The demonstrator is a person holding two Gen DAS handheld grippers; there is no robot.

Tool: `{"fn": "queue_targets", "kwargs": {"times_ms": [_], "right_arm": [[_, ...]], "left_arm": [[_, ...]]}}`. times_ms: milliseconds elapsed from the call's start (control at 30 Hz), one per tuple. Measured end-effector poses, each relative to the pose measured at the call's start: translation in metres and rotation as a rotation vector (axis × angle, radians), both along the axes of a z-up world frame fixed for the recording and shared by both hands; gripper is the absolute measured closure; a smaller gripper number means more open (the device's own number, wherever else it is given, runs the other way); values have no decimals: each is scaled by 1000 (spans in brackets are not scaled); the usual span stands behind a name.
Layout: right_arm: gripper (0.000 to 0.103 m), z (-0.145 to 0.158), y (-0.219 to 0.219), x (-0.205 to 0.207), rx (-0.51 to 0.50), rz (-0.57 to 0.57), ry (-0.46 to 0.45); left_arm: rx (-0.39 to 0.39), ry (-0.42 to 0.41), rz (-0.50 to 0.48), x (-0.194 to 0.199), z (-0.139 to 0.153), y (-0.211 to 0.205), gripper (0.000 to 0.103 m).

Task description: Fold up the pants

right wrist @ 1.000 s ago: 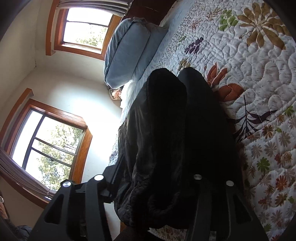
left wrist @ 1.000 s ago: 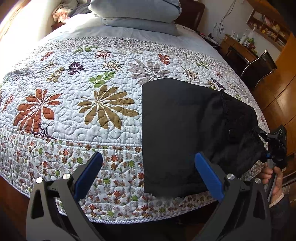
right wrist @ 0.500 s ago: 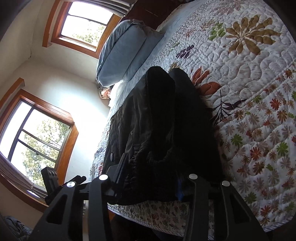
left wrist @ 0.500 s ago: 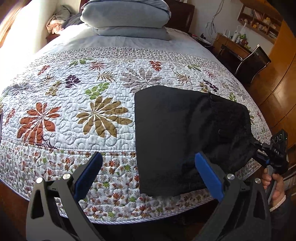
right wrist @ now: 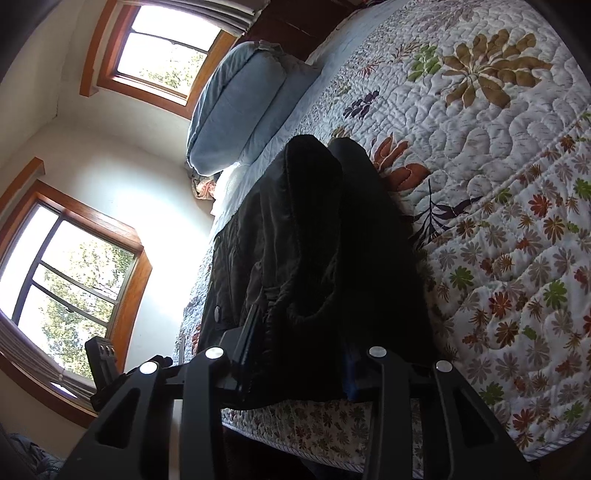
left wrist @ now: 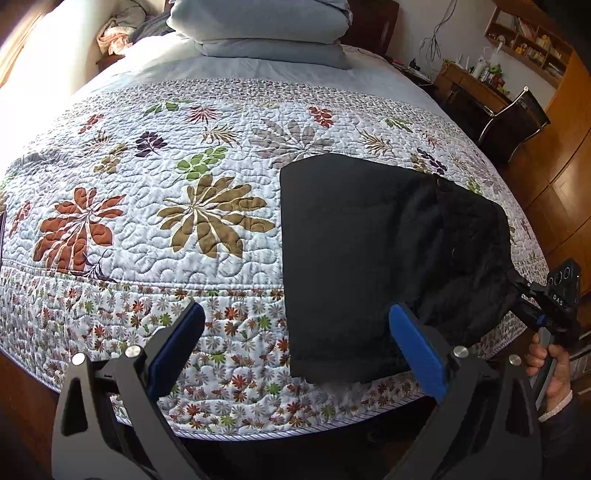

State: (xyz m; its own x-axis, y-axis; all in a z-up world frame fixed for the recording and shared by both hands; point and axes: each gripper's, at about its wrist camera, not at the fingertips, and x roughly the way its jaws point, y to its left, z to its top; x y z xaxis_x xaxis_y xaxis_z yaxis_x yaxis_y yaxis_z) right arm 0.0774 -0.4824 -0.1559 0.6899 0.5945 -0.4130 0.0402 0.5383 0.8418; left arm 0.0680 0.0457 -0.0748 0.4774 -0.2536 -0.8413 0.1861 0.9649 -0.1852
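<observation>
Pants [left wrist: 369,258], black and already folded into a compact slab, lie on the floral quilt [left wrist: 147,229] near the foot edge of the bed, toward its right side, the near end draping slightly over the border. At left, the left gripper [left wrist: 295,347] hovers above the quilt's edge with its blue-padded fingers [left wrist: 177,343] spread wide and nothing between them, apparently kept clear so that it does not disturb the fold. At centre the flat half of the pants shows a straight folded edge; further right the thicker waistband end bunches upward. At far right the right gripper [right wrist: 295,365], held in a hand [left wrist: 554,369], has just been closing its jaws around that bunched end, with cloth between them, probably to lift it over for a further fold. Stacked pillows [left wrist: 266,33] sit at the head, well apart.
</observation>
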Motion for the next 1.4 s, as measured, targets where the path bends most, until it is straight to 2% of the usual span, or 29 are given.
{"fn": "queue_targets", "kwargs": {"times_ms": [300, 633, 867, 967, 1000, 1033, 1200, 1300, 1400], "right_arm": [[66, -9, -4, -12, 35, -12, 0], [66, 12, 0, 0, -48, 25, 1], [66, 2, -4, 4, -14, 12, 15], [62, 3, -4, 2, -8, 6, 18], [52, 4, -6, 1, -5, -6, 12], [47, 7, -9, -1, -2, -23, 1], [47, 19, -22, -10, -2, -41, -27], [47, 25, -23, -15, -28, -27, -35], [47, 27, -27, -21, -32, -27, -39]], "left_arm": [[-15, 12, 24, -2, -8, 9, 3], [-11, -185, -73, -22, 50, -18, 3], [20, -230, -116, -28, 60, -32, 3], [28, -220, -113, -27, 57, -31, 3], [25, -217, -113, -26, 56, -31, 3], [22, -210, -113, -25, 55, -30, 3], [5, -153, -111, -17, 43, -22, 3], [-63, -52, -122, -6, 29, -9, 3], [-228, 105, -108, 9, 8, 15, 3]]}}
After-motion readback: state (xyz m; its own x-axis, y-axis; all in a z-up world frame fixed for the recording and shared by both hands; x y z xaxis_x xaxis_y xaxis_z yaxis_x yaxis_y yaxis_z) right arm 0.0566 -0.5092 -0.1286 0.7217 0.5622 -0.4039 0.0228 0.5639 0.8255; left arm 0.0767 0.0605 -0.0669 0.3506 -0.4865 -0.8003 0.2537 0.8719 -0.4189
